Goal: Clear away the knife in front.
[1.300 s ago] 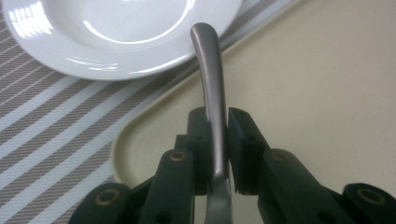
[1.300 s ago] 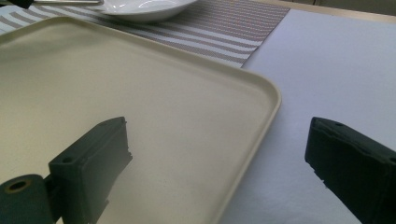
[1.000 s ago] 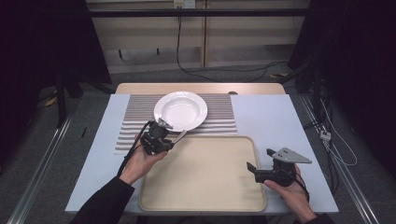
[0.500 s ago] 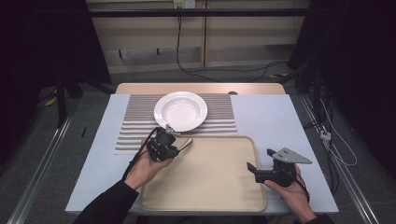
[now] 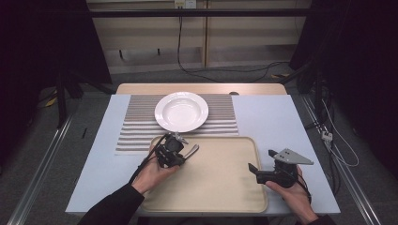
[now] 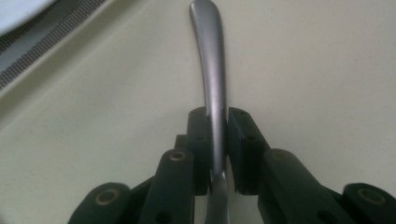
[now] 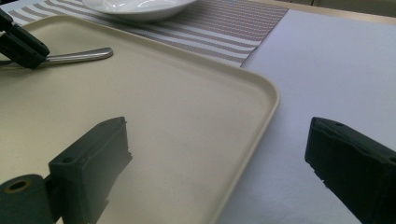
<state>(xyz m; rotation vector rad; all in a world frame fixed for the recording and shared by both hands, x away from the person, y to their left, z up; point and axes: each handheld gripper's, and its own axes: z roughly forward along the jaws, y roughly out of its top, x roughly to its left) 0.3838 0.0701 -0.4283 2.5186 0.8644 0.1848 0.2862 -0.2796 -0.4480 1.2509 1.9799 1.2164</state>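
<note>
Cutlery is in transit: the left tongs (image 6: 217, 140) are clenched on a metal utensil handle (image 6: 210, 70), held over the beige tray (image 5: 220, 187) near its eleven o'clock corner. The white plate (image 5: 182, 111) sits empty on the striped mat (image 5: 136, 126) at twelve o'clock. The right tongs (image 7: 219, 168) hang released over the tray's three o'clock rim; setting-down seems left.

brushed metal utensil handle (image 6: 212, 70); matt beige plastic tray (image 5: 220, 197); glossy white plate (image 5: 181, 111); woven striped cloth mat (image 5: 136, 133).
</note>
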